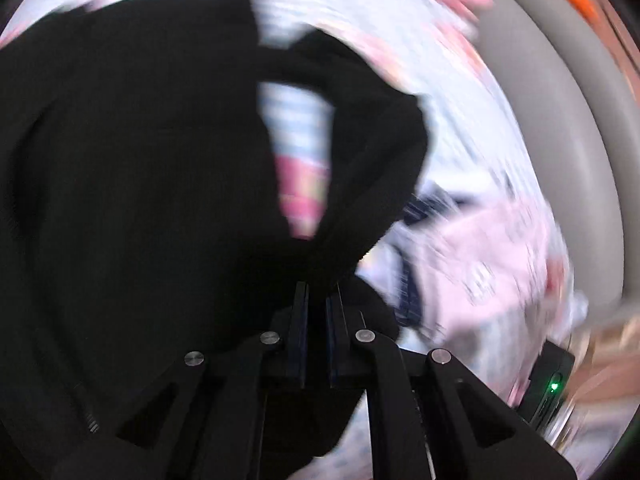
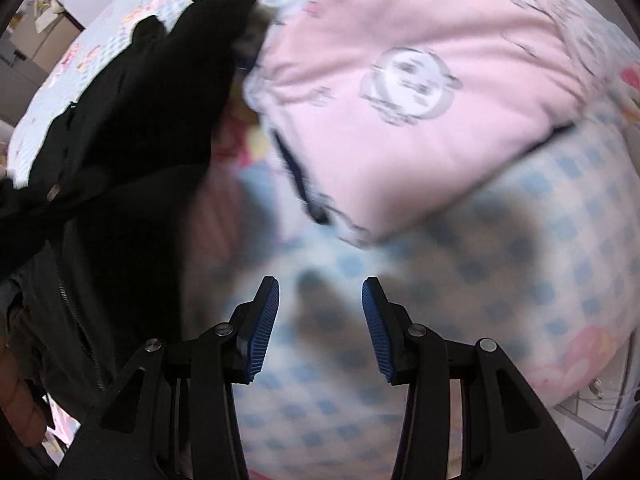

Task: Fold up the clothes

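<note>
Left gripper [image 1: 318, 300] clamped on the black jacket [image 1: 140, 180], lifted beside the folded pink garment [image 2: 400, 100]; right gripper [image 2: 320, 320] apart, empty; next, probably grabbing another edge

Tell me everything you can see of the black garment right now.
The black garment is dark, matte cloth with a metal zipper showing at its edge. It hangs bunched and draped, not folded, with gaps through which the checked bedsheet shows. The left gripper is shut on a fold of it. In the right wrist view it lies left of the pink garment; the open right gripper is clear of it.
</note>
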`<state>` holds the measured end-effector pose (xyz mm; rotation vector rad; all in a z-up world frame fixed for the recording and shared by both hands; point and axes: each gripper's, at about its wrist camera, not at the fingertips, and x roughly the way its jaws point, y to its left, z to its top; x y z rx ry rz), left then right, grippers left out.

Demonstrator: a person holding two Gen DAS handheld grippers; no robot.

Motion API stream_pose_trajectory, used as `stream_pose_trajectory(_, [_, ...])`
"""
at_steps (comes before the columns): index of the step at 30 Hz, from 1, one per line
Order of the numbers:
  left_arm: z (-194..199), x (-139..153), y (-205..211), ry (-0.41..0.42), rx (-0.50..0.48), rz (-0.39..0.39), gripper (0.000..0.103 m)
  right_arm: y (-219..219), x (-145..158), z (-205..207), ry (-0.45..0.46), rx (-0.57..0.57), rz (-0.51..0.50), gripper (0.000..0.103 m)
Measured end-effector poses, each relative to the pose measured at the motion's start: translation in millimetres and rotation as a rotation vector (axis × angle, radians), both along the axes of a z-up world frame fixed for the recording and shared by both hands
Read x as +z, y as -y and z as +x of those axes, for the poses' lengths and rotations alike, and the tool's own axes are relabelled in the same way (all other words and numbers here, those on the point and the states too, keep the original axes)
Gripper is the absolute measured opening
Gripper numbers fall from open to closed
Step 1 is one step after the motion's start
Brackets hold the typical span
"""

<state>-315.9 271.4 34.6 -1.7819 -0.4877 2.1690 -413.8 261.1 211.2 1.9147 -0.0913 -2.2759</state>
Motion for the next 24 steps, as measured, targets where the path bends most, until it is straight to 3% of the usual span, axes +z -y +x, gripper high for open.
stream_pose_trajectory(2, [9.5,-13.2,43.4,0.047,0.043,-0.069,0.007,13.3,1.5,-3.9,0.004,0.011,-0.016,0.044])
stream_pose_trajectory(4, [7.6,-25.0,57.9,0.075,0.051,-0.098,0.007,23.8,3.9,-7.8,0.009,0.004,-0.053,0.044])
stream_pose_trajectory(7, [3.2,-40.8,72.6,0.131,0.074,-0.151,0.013,-37.2,0.8,-57.4,0.018,-0.007,-0.126,0.045])
stream_pose_trajectory(8, [1.2,-47.1,75.5,0.17,0.081,-0.168,0.02,-31.0,-5.5,-43.7,0.021,-0.005,-0.133,0.045])
stream_pose_trajectory(10, [-0.4,-48.7,80.2,0.198,0.087,-0.131,0.025,-14.7,-19.0,-11.8,0.026,0.002,-0.145,0.045])
stream_pose_trajectory(14, [2.8,-13.9,83.1,0.059,0.085,-0.083,0.025,26.8,-54.0,-32.6,0.058,0.057,-0.114,0.045])
stream_pose_trajectory(16, [-7.0,-0.9,70.3,-0.001,0.041,-0.059,0.025,32.6,-59.1,-32.6,0.081,0.073,-0.12,0.045])
stream_pose_trajectory(19, [-10.0,44.5,80.1,-0.063,-0.061,-0.034,0.027,38.3,-66.5,-31.9,0.122,0.075,-0.159,0.045])
stream_pose_trajectory(21, [15.2,69.2,113.2,-0.072,-0.134,-0.044,0.042,37.9,-67.9,-31.6,0.14,0.043,-0.212,0.045])
stream_pose_trajectory(22, [21.5,68.1,118.5,-0.061,-0.168,-0.047,0.062,37.7,-66.9,-31.4,0.139,0.032,-0.212,0.045])
stream_pose_trajectory(24, [10.2,56.7,104.6,-0.022,-0.238,-0.043,0.065,37.7,-64.2,-31.1,0.131,0.022,-0.202,0.045])
